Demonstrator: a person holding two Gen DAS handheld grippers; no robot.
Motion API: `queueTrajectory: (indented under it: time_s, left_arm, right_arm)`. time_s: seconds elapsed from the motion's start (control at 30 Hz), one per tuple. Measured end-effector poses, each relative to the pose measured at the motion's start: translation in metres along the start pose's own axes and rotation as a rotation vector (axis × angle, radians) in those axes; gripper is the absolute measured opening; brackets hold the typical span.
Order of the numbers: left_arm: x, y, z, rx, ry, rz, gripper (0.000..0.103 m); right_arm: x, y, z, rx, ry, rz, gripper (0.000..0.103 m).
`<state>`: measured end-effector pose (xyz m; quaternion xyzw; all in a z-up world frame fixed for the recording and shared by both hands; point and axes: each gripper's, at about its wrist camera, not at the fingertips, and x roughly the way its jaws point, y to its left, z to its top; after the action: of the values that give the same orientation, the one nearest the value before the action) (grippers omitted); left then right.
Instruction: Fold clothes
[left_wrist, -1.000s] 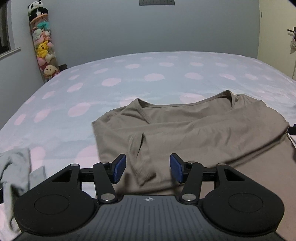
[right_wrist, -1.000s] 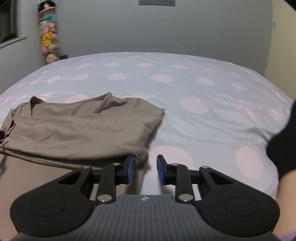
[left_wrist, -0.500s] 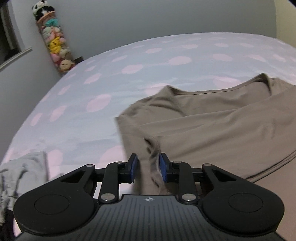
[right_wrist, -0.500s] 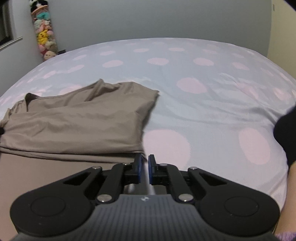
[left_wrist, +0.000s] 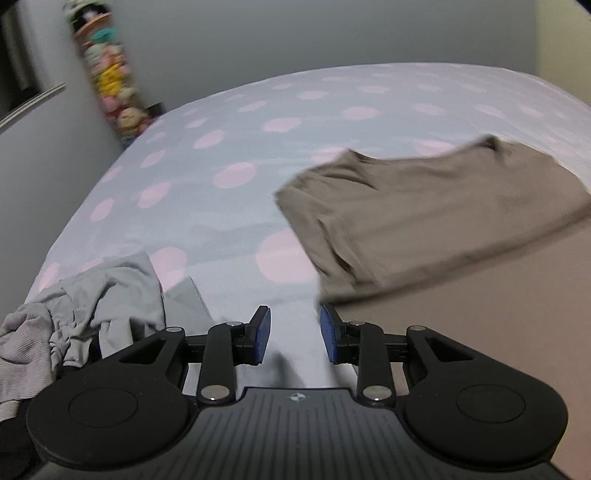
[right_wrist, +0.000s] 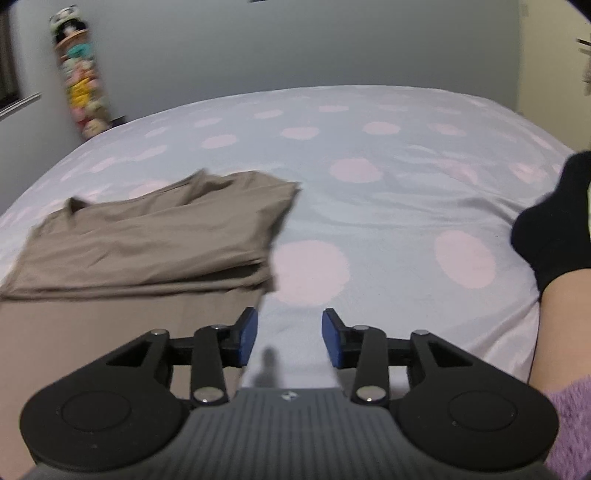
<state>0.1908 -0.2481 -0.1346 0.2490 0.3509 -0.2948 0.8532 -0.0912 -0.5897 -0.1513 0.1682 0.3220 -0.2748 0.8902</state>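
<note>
Dim, flat indoor light on my feeds — no glare. Motion blur smears the brown shirt (left_wrist: 436, 206) and the toy stack (left_wrist: 110, 77) in the left view; milder in the right. Fisheye bends the bed (right_wrist: 369, 184) edges. Soft shadow between my right gripper (right_wrist: 289, 334) fingers — corners vignetted black.
</note>
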Motion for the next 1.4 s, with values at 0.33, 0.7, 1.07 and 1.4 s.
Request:
queueTrajectory:
  time_s: [0.33,0.7,1.07,1.4]
  left_arm:
    - [-0.095,-0.052,-0.045,0.414,0.029,-0.204,0.042]
    - [-0.125,-0.111,-0.111,0.936,0.277,-0.417,0.046]
    - [-0.080,-0.140,-0.128,0.923,0.451,-0.589,0.045]
    - [-0.062,-0.156,-0.139,0.904,0.553,-0.636,0.044]
  right_arm:
    - [-0.084,0.036,-0.026,-0.275,0.144,0.175,0.048]
    - [-0.162,0.039,-0.052,-0.441,0.201,0.211,0.048]
    - [-0.182,0.037,-0.085,-0.548,0.310,0.215,0.049]
    - [-0.153,0.066,-0.123,-0.936,0.514,0.199,0.049]
